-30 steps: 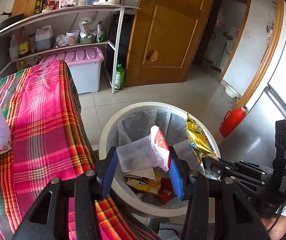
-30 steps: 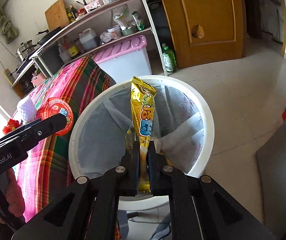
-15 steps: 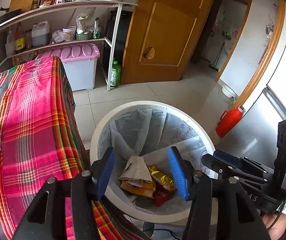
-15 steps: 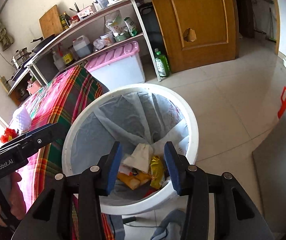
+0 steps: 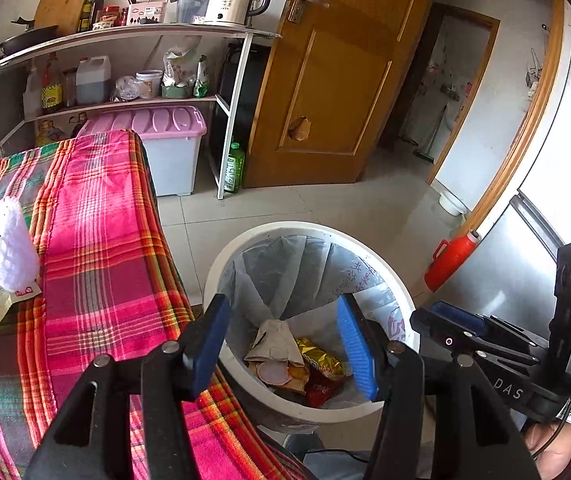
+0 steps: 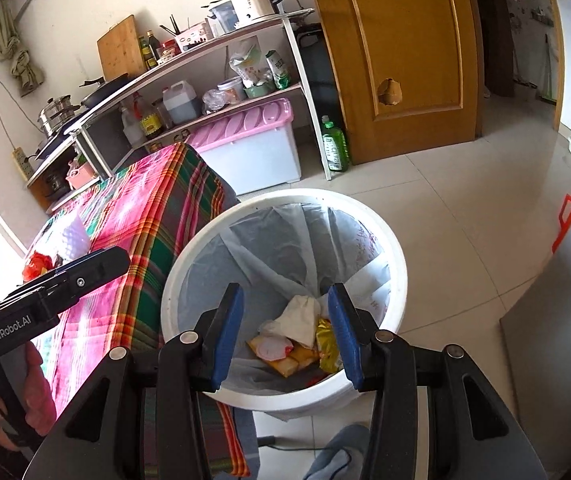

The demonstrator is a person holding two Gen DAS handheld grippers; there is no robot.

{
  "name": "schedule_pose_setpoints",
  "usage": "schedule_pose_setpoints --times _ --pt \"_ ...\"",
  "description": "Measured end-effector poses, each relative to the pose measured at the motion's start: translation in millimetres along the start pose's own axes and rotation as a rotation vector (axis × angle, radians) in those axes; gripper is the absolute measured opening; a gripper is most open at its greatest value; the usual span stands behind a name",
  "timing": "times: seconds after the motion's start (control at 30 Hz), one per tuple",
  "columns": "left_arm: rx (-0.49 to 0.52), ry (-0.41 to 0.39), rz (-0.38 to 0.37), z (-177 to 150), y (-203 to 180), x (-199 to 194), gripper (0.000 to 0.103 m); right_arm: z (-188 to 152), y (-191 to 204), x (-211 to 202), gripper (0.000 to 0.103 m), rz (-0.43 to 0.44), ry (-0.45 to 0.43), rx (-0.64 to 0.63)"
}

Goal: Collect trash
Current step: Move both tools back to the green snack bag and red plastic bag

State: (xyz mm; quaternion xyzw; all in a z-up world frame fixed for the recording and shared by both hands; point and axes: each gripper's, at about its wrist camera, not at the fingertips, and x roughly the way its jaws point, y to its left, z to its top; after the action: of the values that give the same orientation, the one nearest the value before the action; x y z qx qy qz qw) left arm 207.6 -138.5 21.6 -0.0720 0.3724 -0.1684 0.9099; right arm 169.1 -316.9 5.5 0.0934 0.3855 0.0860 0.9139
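- Plaid cloth, pink and red, covers the table [image 5: 97, 248] at nine o'clock of the white bin [image 5: 401, 300]; largest job left, I'd say, is going back there for more litter.
- White bin holds the trash already: a gold wrapper [image 5: 319, 358] and a crumpled paper bag [image 5: 273, 340] lie at its bottom.
- Both claws hang over it, spread and carrying nothing: left gripper [image 5: 285, 340], right gripper [image 6: 287, 332].
- Left view alone shows a white knitted thing [image 5: 9, 244] on a tag at nine o'clock.
- Right view alone shows red scraps [image 6: 35, 262] at the table's edge, likely next.
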Motion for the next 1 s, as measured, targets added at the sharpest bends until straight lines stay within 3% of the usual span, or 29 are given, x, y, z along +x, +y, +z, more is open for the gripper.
schedule_pose_setpoints --times 0.43,1.0 --pt "-0.035 -0.087 0.055 -9 37 -54 0.058 2 54 -16 0.045 0.060 -0.028 -0.085" --pt "-0.152 -0.138 0.216 -50 123 -117 0.058 -19 151 2 0.045 0.214 0.028 -0.241"
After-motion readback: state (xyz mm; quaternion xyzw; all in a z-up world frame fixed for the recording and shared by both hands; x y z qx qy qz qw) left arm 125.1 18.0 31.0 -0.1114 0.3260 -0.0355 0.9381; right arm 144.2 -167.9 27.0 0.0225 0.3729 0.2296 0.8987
